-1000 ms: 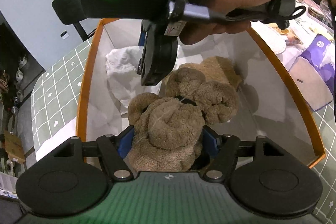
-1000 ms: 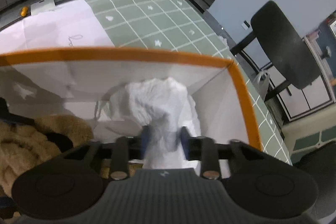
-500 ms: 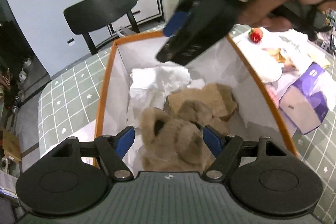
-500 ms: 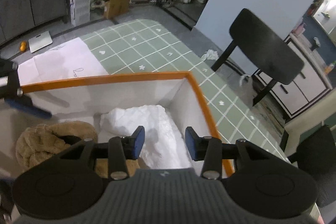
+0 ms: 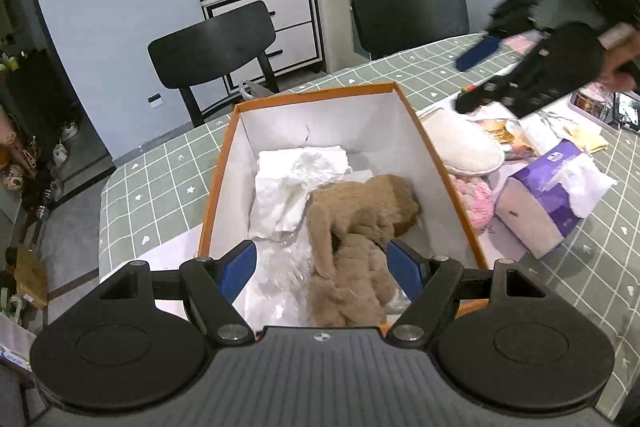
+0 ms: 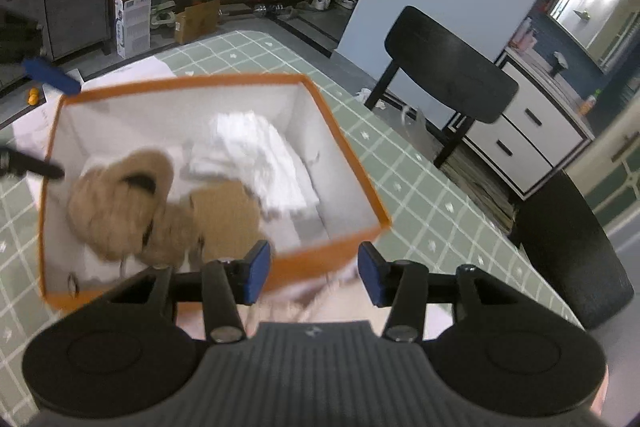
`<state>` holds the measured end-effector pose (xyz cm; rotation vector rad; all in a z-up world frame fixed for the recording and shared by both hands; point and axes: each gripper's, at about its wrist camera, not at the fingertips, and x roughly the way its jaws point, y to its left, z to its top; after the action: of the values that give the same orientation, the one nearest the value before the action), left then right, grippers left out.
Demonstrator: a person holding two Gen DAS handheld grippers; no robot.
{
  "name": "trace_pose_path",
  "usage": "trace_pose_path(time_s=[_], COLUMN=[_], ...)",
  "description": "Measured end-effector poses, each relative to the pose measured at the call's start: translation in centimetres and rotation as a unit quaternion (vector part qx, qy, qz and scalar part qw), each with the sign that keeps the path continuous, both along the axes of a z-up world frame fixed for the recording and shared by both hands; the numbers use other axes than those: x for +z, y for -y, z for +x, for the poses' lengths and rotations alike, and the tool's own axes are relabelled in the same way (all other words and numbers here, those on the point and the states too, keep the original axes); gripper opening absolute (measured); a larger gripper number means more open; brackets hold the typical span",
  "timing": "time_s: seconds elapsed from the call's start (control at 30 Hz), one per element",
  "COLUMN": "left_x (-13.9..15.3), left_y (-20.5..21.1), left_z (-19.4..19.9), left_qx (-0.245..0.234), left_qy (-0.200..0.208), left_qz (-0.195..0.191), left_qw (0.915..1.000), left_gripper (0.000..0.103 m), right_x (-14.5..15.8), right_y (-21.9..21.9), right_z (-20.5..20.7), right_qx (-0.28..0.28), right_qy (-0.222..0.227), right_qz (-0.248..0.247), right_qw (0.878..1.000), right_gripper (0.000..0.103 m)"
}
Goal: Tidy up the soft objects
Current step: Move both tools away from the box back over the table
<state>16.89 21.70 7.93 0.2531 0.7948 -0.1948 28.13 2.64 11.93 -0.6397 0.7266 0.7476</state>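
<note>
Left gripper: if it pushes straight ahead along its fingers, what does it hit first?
Most likely the brown plush toy lying in the orange box, which sits between the open left gripper fingers' line. Depth is unclear, so a hedge.

The left tongs are matte black: a ribbed grey-black body with a small round emblem at its top edge, two large round discs low at either side, and angled link arms with silver screw heads. Their fingers carry blue pads. The right tongs are built alike, with blue pads. At the upper right of the left view they appear blurred, black, with a green light.
</note>
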Motion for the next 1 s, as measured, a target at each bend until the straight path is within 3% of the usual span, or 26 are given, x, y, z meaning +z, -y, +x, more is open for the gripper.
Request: trace_pose_path(time_s=[0.23,0.47,0.73,1.0], left_x=[0.3,-0.2,-3.2,-8.0], left_y=[2.4,5.8,11.1,14.5], left_z=[-1.8,-3.6,-6.6,-7.3], left_qx=[0.000,-0.035,-0.116,-0.131], left_qy=[0.012,0.013,0.001,-0.037], left_qz=[0.016,0.018,0.032,0.037], left_qw=[0.9998,0.9991,0.9927,0.9901], left_gripper=[0.087,0.087,0.087,0.088], right_x=[-0.4,-1.4,-2.6,-6.2], right_y=[5.7,10.7,14.0,16.7], right_z=[-4.1,-7.1,-12.3,-16.8], right_qx=[-0.010,-0.028,-0.004,0.033], right_qy=[-0.009,-0.017,-0.032,-0.072], right_qz=[0.016,0.038,0.070,0.068], right_qw=[1.000,0.999,0.997,0.995], right_gripper=[0.050,0.050,0.052,0.056])
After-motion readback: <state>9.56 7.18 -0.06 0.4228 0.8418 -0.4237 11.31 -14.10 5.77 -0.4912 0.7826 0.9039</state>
